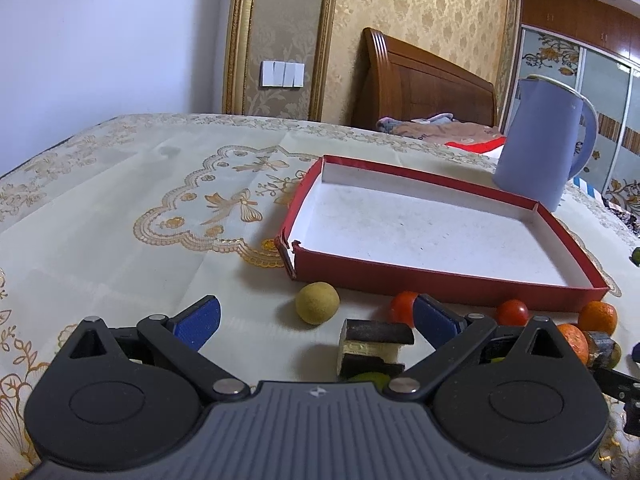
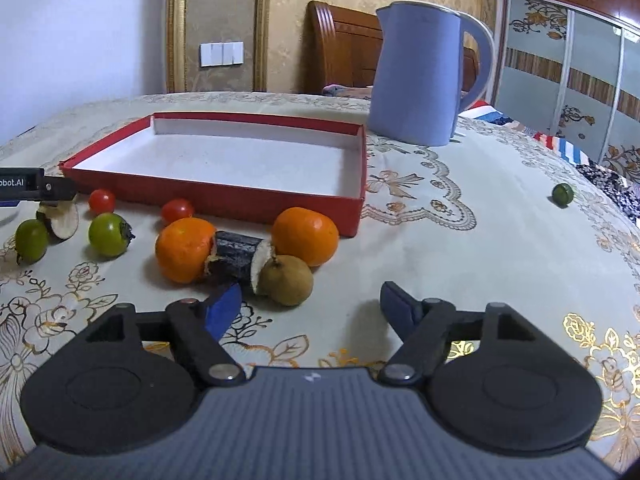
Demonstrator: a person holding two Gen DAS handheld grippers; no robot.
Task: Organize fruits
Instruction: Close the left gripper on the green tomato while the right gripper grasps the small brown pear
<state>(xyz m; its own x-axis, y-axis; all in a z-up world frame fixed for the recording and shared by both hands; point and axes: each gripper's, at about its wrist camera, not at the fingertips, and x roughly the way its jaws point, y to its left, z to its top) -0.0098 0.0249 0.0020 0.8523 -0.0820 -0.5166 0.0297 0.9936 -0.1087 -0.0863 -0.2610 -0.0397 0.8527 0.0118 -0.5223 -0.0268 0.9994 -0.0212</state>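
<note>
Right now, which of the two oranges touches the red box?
The right-hand orange, seen from the right wrist: it sits against the red box near its corner. The other orange lies further left, apart from the box.

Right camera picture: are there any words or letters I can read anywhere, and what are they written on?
"obot.AI" in white on the black left tool at the left edge; the picture cuts off the start of the word.
A small white logo mark on the right tool, not letters.
Nothing readable on the blue kettle or the red box.
</note>
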